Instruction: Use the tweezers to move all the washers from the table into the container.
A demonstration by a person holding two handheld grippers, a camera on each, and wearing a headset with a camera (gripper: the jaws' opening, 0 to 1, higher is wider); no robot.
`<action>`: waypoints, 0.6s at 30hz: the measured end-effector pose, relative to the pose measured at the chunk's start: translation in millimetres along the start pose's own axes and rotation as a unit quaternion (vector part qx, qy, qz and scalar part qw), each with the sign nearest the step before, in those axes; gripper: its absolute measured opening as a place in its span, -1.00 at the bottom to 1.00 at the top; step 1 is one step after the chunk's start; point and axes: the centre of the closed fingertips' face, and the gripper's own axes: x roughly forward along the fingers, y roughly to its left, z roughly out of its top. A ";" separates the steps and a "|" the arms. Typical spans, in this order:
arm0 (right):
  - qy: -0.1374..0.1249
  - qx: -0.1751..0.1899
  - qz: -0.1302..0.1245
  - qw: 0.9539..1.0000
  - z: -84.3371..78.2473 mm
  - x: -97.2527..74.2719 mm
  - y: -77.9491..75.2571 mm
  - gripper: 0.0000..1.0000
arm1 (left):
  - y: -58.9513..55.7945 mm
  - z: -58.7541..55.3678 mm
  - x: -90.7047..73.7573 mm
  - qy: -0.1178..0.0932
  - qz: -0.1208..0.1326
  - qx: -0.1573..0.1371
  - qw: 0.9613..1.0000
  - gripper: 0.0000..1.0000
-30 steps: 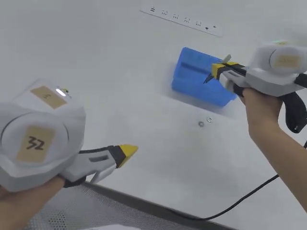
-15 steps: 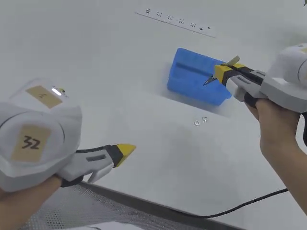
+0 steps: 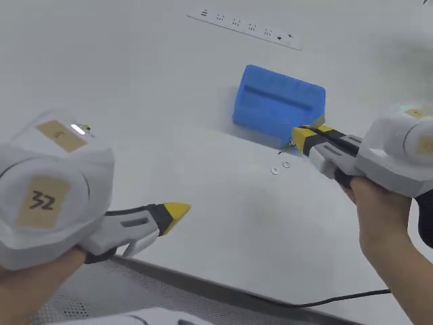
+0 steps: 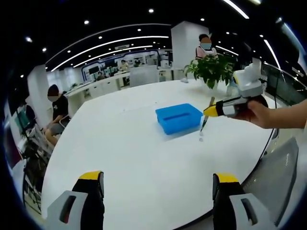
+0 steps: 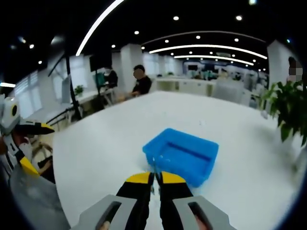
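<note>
- Washers (image 3: 275, 171): two of them lie side by side on the white table (image 3: 169, 101), near the tweezers' tip on the side away from the container; can't tell if the tip is touching either one
- tweezers (image 4: 205, 122) stick out the front of the right gripper (image 3: 302, 139); its jaws are squeezed almost together on them, with just a thin slit between them in the right gripper view; the tweezer points are too tiny to say whether they're pinched or carrying anything
- blue container (image 3: 279, 101) sits straight ahead of the right gripper's jaws, just past the tweezers' tip; can't make out its contents
- left gripper (image 3: 177, 211) hangs well apart from the tweezers, down by the table's near edge; jaws spread wide, nothing between them
- power strip (image 3: 243, 27) lies well beyond the container; a black cable (image 3: 338, 296) runs across the table behind the right gripper
</note>
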 end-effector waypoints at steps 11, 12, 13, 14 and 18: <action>0.024 0.002 -0.011 1.000 -19.0 12.3 -11.5 -0.95 | 0.4 -0.8 0.6 0.002 -0.001 0.002 1.000 0.92; 0.026 -0.001 -0.012 1.000 -20.3 13.4 -11.7 -0.95 | 0.1 -0.8 0.8 0.003 -0.002 0.003 1.000 0.92; 0.032 -0.004 -0.012 0.999 -23.3 14.8 -12.5 -0.95 | -0.4 -0.6 0.6 0.003 -0.001 0.004 1.000 0.92; 0.033 -0.004 -0.012 0.999 -24.4 15.2 -12.6 -0.95 | -0.5 -0.4 0.6 0.003 -0.001 0.004 1.000 0.92; 0.034 0.005 -0.009 0.999 -26.9 15.0 -11.1 -0.95 | -0.5 0.9 -0.1 0.002 -0.001 0.004 1.000 0.92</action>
